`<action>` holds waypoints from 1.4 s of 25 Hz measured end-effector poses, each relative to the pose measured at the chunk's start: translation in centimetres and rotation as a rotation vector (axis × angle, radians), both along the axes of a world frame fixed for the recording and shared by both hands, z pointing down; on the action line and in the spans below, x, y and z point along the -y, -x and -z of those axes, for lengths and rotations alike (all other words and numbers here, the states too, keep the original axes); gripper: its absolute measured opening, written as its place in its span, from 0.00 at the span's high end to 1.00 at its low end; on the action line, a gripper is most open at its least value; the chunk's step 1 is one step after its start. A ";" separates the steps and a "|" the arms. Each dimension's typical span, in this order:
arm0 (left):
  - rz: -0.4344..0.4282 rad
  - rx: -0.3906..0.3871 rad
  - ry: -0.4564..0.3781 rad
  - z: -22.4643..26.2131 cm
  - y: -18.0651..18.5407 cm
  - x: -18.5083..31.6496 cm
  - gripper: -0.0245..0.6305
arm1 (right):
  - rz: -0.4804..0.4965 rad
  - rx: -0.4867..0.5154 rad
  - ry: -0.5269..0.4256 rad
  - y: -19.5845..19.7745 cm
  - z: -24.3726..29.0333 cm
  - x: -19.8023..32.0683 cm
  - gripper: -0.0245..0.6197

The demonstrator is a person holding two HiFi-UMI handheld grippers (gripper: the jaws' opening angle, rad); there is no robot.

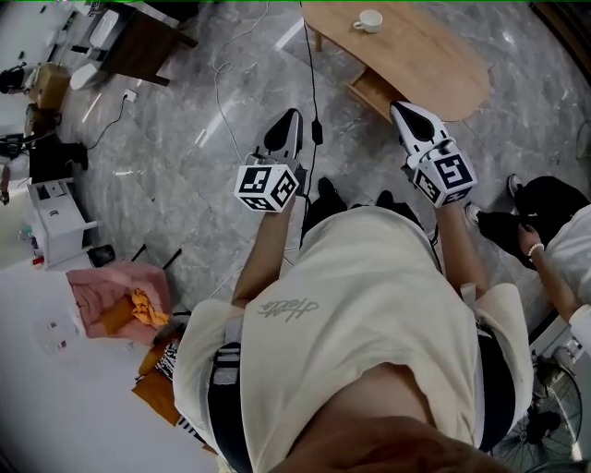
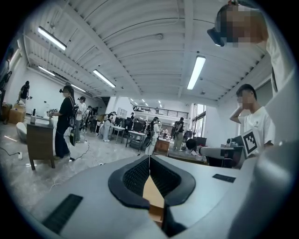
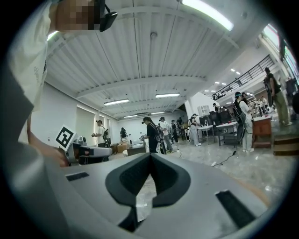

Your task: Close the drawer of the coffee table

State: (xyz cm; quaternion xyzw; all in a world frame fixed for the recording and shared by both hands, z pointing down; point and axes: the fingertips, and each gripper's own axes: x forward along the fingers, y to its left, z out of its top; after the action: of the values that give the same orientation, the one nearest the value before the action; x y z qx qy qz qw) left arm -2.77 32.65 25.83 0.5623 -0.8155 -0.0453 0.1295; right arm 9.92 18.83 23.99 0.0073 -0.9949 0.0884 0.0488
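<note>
The wooden coffee table (image 1: 425, 55) stands at the top right of the head view. Its drawer (image 1: 372, 92) juts out from under the near edge, over the marble floor. My right gripper (image 1: 400, 109) is shut, empty, and points at the table, its tip just right of the drawer and above it. My left gripper (image 1: 294, 115) is also shut and empty, and hangs over the floor well left of the drawer. In the gripper views both pairs of jaws meet at the tip, the left gripper (image 2: 149, 157) and the right gripper (image 3: 150, 154) alike, and they point out across the hall.
A white cup (image 1: 367, 20) sits on the table's far end. A black cable (image 1: 312, 83) runs along the floor between the grippers. A dark desk (image 1: 138, 42) stands at top left and a white cabinet (image 1: 57, 222) at left. A crouching person (image 1: 545, 236) is close on the right.
</note>
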 end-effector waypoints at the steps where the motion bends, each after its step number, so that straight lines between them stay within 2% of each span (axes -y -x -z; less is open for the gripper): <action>1: -0.013 0.000 0.003 -0.1 0.8 -0.2 0.95 | -0.013 -0.003 0.002 0.9 0.1 -0.2 0.97; 10: -0.116 -0.006 0.027 -2.6 10.1 -3.3 0.95 | -0.114 -0.036 -0.038 9.1 -0.2 -3.4 0.97; 20: -0.223 -0.055 0.015 -4.7 16.1 -4.8 0.95 | -0.225 -0.115 -0.031 13.0 -2.0 -6.6 0.97; 26: -0.253 -0.093 0.042 -6.5 17.1 -2.2 0.95 | -0.301 -0.146 -0.001 12.7 -2.8 -3.7 0.97; 31: -0.298 -0.065 0.071 -6.9 17.0 1.9 0.95 | -0.344 -0.149 0.082 12.6 -5.9 0.0 0.97; 35: -0.295 -0.043 0.109 -6.3 18.2 4.5 0.95 | -0.369 -0.096 0.162 14.0 -6.1 3.8 0.97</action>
State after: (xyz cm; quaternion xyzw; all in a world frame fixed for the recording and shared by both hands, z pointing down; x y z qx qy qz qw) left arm -20.93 28.12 32.11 0.6672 -0.7222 0.0065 0.1822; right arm -4.06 14.98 30.07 0.1898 -0.9629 0.1748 0.0796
